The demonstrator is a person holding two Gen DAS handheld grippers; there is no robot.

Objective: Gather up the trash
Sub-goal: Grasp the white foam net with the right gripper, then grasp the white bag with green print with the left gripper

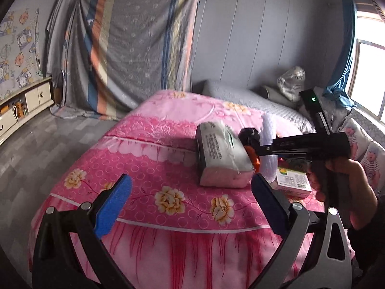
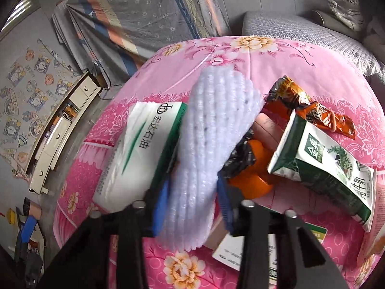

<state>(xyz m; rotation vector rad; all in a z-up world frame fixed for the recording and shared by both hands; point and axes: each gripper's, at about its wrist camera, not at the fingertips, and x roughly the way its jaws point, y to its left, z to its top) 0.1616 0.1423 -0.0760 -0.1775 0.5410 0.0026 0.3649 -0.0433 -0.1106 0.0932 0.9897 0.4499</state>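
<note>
On the pink floral bedspread (image 1: 156, 130) lies a heap of litter. In the right wrist view my right gripper (image 2: 192, 207) is shut on a white foam net sleeve (image 2: 207, 139), its blue pads pressing both sides. Left of the sleeve sits a white tissue pack (image 2: 142, 149). To the right are a green-and-white milk carton (image 2: 324, 168), an orange-brown wrapper (image 2: 310, 110), a crumpled black wrapper (image 2: 240, 159) and an orange piece (image 2: 255, 183). My left gripper (image 1: 191, 200) hangs open just before the tissue pack (image 1: 221, 154), holding nothing. Beyond the pack are the sleeve (image 1: 269, 144) and a hand (image 1: 349, 175).
A small white box (image 1: 292, 180) lies at the bed's right. A grey quilt (image 1: 252, 101) and a plastic bag (image 1: 291, 82) are behind. A low cabinet (image 1: 24, 110) lines the left wall, beside a striped hanging sheet (image 1: 134, 48). Printed cushions (image 1: 361, 144) sit under the window (image 1: 370, 72).
</note>
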